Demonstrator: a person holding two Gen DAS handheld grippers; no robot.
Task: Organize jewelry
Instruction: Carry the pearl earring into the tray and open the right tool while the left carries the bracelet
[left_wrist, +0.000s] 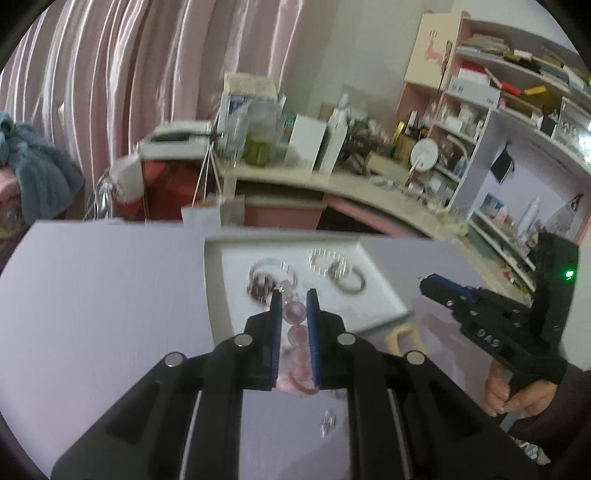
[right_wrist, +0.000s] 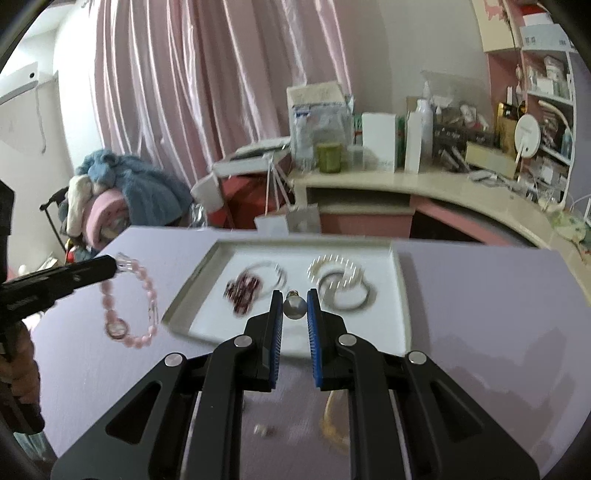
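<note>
- The left gripper (left_wrist: 294, 308) is clamped on a pink beaded bracelet (right_wrist: 127, 295), a loop of pale rose, translucent round beads with one larger oval bead at its low end and a few clear faceted beads near the top, where the black fingers pinch it.
- In the right wrist view the bracelet hangs free from the left gripper (right_wrist: 110, 267) above the lavender tabletop (right_wrist: 480, 314), off the left edge of the white shallow rectangular tray (right_wrist: 400, 295).
- In the left wrist view the same beads show blurred between the blue pads (left_wrist: 275, 332), strung down from the fingertips.
- The right gripper (right_wrist: 294, 306) grips a grey-silver round pearl-like bead (right_wrist: 294, 307) with a small gold-coloured cap on its far side, held over the near half of the tray.
- The right gripper (left_wrist: 439, 290) shows in the left wrist view beyond the tray's right edge, with a hand (left_wrist: 517, 398) on its handle.
- Inside the tray, on the left side, lies a dark red and white beaded piece (right_wrist: 243, 290) against a thin silver bangle (right_wrist: 271, 275).
- On the tray's right side a white pearl-bead bracelet (right_wrist: 334, 271) overlaps a plain silver ring bangle (right_wrist: 347, 295).
- On the tabletop near its front edge lie a small clear stud (right_wrist: 263, 429) and a yellowish loop (right_wrist: 334, 424), partly hidden behind the right gripper's body.
</note>
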